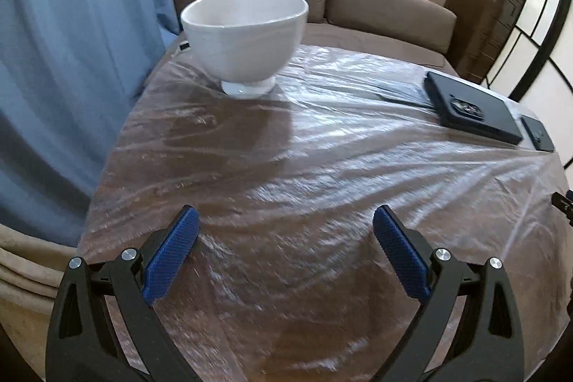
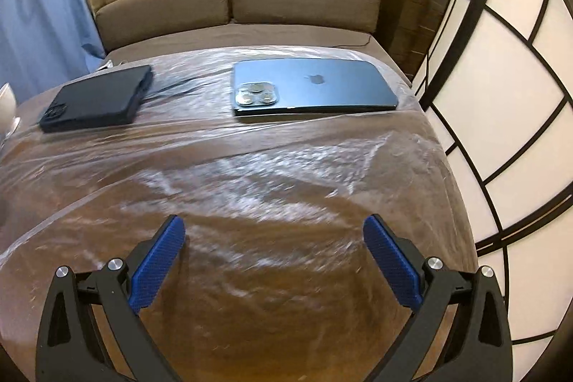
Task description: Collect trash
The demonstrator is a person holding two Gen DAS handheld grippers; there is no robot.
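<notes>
Peeking in at frame edge, white bowl point(image 2: 7, 106), mostly cut off.

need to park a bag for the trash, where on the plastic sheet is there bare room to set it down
Bare room: the wide stretch of plastic sheet in front of both open grippers, left gripper and right gripper. Also the strip between the white bowl and the black phone. Crowded: the far edge, where the black phone and the blue phone lie.

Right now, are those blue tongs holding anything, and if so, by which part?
Nothing is held. The left tongs and the right tongs are both open above the plastic sheet, with nothing between their pads.
</notes>
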